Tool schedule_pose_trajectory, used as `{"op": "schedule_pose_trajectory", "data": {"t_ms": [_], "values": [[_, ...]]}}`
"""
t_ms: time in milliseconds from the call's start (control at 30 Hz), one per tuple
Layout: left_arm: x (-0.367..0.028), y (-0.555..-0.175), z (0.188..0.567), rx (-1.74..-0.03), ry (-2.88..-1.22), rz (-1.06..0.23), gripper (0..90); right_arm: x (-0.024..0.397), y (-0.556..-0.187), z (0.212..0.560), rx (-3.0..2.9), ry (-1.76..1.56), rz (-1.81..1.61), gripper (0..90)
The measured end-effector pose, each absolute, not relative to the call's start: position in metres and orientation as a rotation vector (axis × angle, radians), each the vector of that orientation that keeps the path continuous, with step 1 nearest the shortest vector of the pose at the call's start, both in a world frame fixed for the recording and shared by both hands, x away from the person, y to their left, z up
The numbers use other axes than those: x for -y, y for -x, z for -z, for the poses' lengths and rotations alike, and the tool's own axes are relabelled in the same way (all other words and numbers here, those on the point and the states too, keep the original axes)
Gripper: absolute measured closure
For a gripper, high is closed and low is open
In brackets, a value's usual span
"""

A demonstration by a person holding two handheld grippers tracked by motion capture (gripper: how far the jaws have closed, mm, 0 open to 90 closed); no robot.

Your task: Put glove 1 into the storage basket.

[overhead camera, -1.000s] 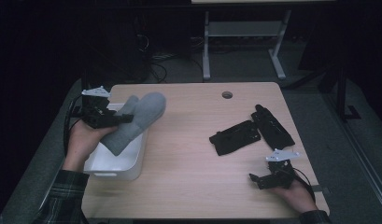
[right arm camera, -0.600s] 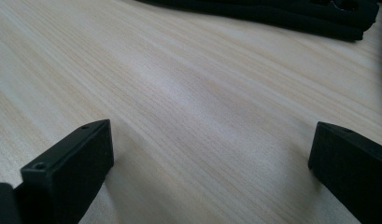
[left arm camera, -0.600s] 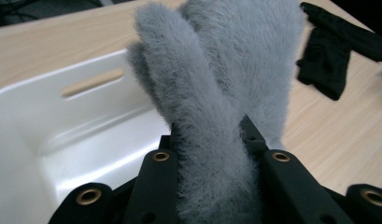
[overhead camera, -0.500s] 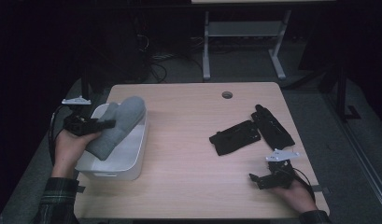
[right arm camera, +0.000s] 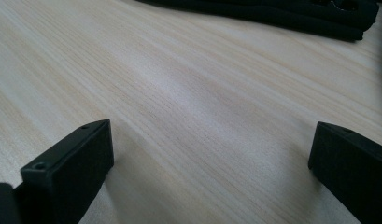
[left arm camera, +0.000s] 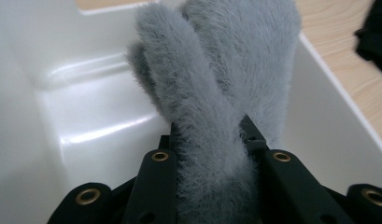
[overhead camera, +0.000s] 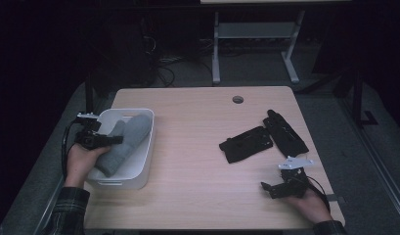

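A grey fuzzy mitten [overhead camera: 129, 137] lies lengthwise in the white bin [overhead camera: 139, 172] at the table's left side. My left gripper [overhead camera: 114, 140] comes in over the bin's left rim and is shut on the mitten's cuff end. In the left gripper view the mitten [left arm camera: 226, 74] is squeezed between the black jaws of the left gripper [left arm camera: 208, 133], its tip and thumb pointing toward the bin's far wall [left arm camera: 81, 79]. My right gripper [overhead camera: 267, 189] rests near the front right of the table, open. In the right gripper view the right gripper [right arm camera: 212, 135] has bare wood between its jaws.
Two black gloves [overhead camera: 245, 143] [overhead camera: 285, 133] lie side by side on the table's right half, just beyond the right gripper; one black glove [right arm camera: 272, 11] crosses the top of the right gripper view. A cable hole [overhead camera: 237, 99] sits near the far edge. A white desk frame [overhead camera: 256, 34] stands behind the table.
My left gripper has moved down and to the left with the mitten, which was held above the bin and now lies inside it. The right gripper has stayed put.
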State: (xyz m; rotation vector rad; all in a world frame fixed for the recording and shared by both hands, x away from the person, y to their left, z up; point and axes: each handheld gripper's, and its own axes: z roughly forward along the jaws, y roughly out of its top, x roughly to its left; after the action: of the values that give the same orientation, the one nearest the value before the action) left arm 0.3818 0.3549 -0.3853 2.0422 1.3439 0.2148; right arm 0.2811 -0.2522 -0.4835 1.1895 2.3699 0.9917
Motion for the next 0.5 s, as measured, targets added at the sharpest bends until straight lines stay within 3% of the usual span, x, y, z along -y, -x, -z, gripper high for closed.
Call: {"op": "schedule_pose_trajectory", "data": {"t_ms": [500], "values": [[-0.350,-0.392,0.409,-1.420,-2.084,-0.158,65.0,0.252,-0.281,0.484,-2.371,-1.189,-0.993,0.0]]}}
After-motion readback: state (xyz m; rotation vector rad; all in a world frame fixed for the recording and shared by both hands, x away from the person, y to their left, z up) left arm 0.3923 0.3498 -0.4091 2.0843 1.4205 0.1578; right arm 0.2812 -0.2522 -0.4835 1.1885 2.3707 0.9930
